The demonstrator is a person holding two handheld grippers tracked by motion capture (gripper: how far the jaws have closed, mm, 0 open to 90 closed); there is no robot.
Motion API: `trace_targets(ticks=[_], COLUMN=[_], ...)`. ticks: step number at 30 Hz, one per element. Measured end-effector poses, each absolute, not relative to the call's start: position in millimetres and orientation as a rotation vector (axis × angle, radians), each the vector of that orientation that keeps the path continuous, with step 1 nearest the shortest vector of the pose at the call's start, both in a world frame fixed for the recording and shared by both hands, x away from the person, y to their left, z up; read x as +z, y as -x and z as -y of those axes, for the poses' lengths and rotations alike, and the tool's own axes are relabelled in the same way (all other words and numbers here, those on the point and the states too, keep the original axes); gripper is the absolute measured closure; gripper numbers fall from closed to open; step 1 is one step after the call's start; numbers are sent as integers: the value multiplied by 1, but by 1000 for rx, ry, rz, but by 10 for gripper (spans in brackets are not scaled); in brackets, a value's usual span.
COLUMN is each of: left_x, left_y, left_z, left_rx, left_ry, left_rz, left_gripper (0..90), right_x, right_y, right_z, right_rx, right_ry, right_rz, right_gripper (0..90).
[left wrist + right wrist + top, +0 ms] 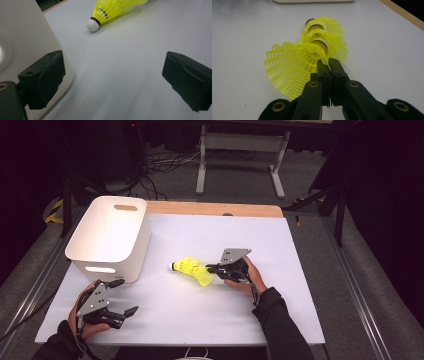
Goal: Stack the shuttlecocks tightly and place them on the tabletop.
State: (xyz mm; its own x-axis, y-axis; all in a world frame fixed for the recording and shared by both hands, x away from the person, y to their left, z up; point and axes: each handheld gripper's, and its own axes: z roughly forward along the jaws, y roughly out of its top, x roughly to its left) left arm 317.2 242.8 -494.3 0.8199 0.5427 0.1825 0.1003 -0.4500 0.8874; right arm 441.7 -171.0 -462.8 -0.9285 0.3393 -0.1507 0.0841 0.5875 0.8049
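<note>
A nested stack of yellow plastic shuttlecocks (191,268) lies on its side mid-table, its white cork tip (93,25) pointing toward the white bin (107,265). My right gripper (210,268) comes in from the right, shut on the mesh skirt rim of the rearmost shuttlecock (294,67). In the right gripper view the jaws meet (327,61) with the yellow rim pinched between them. My left gripper (127,316) rests near the front left corner with its jaws wide apart (113,80) and nothing between them. It stands beside the bin wall (25,37).
The white mat (200,315) covers the table, with a wooden strip (215,209) along its far edge. The bin stands at the left rear, with handle slots in its walls. Beyond the table are a metal stand's legs (240,165) and cables on the floor.
</note>
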Motion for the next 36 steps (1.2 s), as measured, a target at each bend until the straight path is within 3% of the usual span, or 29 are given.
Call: trace_targets(ticks=[9,11,12,23,32,36], left_x=[-495,-495,-495,-495,-495,-494], left_y=[-317,-317,-317,-317,-316,-315], left_z=[-242,-242,-242,-242,-242,-242], left_rx=[552,554,554,553,556,561], left_ry=[-2000,-2001,-1999,-2006,-2006,-2007], left_rz=[-474,-474,-474,-469,-463,-463], left_gripper=[55,55,55,56,56,57], right_x=[-469,-470,-471,-462,-452,-446], right_y=[-447,-447,-447,-445,-437,-424], right_z=[161,160,159,175,185,192], right_rx=[1175,1143,1119,1143,1102,1208], right_ry=[-404,-418,-441,-569,-610,-653], right_rz=[-2499,-2494,-2479,-2434,-2429,-2435], right_gripper=[776,728,633,429,399,456])
